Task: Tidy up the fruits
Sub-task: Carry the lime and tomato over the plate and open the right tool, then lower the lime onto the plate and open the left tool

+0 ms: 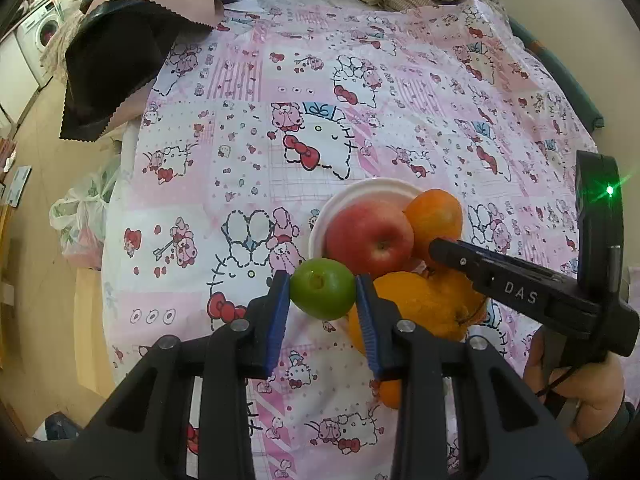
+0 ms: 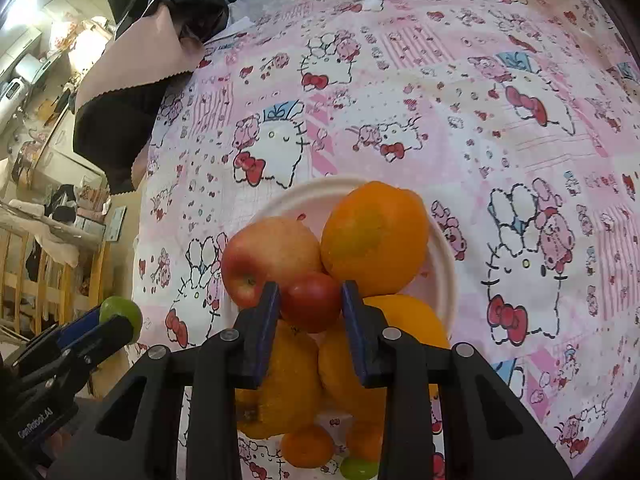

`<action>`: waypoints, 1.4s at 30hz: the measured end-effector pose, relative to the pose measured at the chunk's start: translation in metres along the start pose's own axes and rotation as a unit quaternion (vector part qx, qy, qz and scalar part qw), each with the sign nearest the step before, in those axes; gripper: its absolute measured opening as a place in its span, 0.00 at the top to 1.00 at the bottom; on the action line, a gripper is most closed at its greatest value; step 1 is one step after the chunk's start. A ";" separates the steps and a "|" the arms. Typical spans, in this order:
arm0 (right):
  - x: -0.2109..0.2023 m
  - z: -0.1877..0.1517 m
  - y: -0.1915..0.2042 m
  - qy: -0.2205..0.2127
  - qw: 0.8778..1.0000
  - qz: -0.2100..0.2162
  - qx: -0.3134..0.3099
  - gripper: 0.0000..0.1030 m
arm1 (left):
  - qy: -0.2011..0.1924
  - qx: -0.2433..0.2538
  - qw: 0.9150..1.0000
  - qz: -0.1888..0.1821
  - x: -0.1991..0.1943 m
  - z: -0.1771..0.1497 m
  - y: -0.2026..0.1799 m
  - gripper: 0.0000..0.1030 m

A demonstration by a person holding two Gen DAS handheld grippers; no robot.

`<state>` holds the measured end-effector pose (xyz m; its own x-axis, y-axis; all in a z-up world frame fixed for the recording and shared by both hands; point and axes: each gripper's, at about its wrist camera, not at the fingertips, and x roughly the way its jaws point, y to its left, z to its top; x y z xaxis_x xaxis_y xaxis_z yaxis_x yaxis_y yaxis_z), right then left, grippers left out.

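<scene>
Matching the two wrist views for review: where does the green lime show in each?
Left wrist: the green lime sits low centre, clamped in the left gripper.
Right wrist: the green lime is at the lower left edge, at the tip of the left gripper.
Shared landmark: the big red apple on the white plate.

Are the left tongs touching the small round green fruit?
Touching. In the left wrist view, both blue pads of the left tongs press the sides of the small round green fruit, with no gap, lifting it beside the white plate.
</scene>
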<state>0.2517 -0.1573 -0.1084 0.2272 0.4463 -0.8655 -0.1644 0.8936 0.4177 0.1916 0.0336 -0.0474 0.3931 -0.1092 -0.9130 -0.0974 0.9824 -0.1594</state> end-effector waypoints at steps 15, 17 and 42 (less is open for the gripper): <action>-0.040 -0.001 -0.015 -0.028 0.998 0.027 0.047 0.40 | 0.001 -0.006 1.000 0.001 0.002 0.011 -0.004 0.71; -0.054 -0.004 -0.018 -0.027 0.998 0.027 0.053 0.40 | -0.002 -0.007 1.000 -0.002 0.000 0.020 -0.007 0.71; -0.091 -0.037 -0.096 -0.050 0.977 0.064 0.197 0.12 | 0.055 0.051 0.997 -0.011 0.117 0.096 -0.080 0.71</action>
<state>0.2116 -0.2856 -0.0798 0.3254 0.5396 -0.7765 0.1799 0.7709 0.6110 0.3330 -0.0435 -0.1055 0.2916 -0.1413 -0.9461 0.0066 0.9893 -0.1457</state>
